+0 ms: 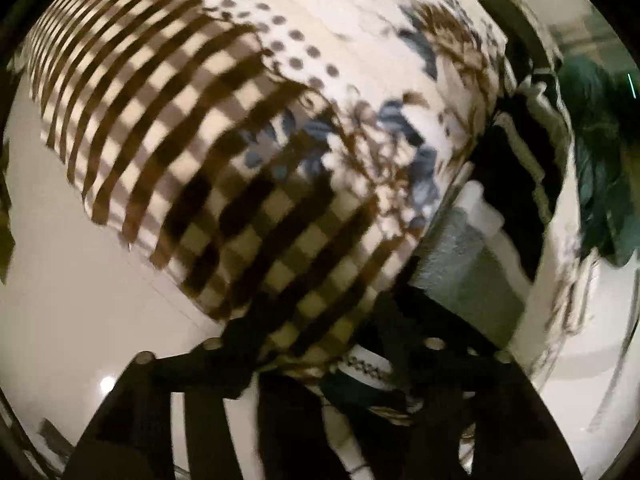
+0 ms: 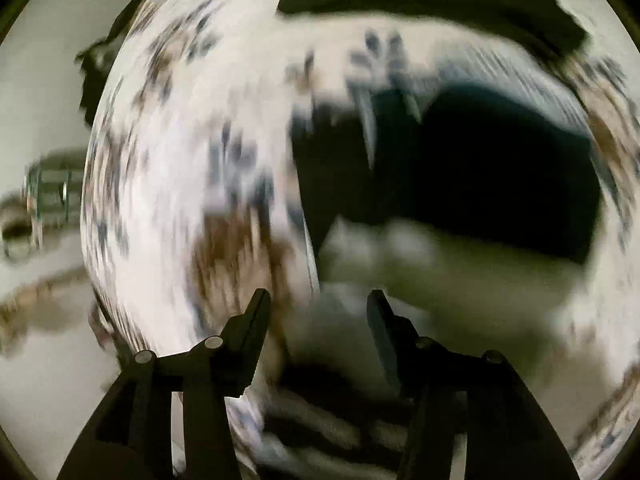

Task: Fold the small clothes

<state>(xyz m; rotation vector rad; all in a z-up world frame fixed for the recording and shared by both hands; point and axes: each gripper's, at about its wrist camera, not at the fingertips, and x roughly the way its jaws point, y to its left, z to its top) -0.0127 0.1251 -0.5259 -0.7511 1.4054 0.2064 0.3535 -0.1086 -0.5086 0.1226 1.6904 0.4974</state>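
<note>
Left tool (image 1: 316, 360) clenched on the cloth (image 1: 248, 184), at its checked brown-and-cream edge; fabric bunched between the dark fingers (image 1: 224, 364) and draped upward and away from them. Checked band across the middle of the left view, a dotted strip beyond it, then white ground with blue and brown floral print toward the right. Beyond the cloth's right edge, a grey folded piece (image 1: 472, 280), and behind it a heap (image 1: 516, 168) of dark and white garments. Further right, a dark green shape (image 1: 600, 184), blurred. Pale floor (image 1: 80, 288) below and to the left of the cloth. A small white band with a dark pattern (image 1: 368, 368) just under the left tool, hard to identify.

Right tool (image 2: 318, 304) released, fingers (image 2: 256, 320) spread apart with nothing between them. White floral cloth (image 2: 192, 168) filling the left and centre of the right view, heavily smeared by motion, just beside the left finger; whether touching it, cannot tell. To the right, a large dark garment (image 2: 480, 184) and a pale greenish-grey patch (image 2: 440, 280) below it, both blurred. Pale floor (image 2: 40, 100) at far left, with an unclear greenish object (image 2: 52, 192) on it.
</note>
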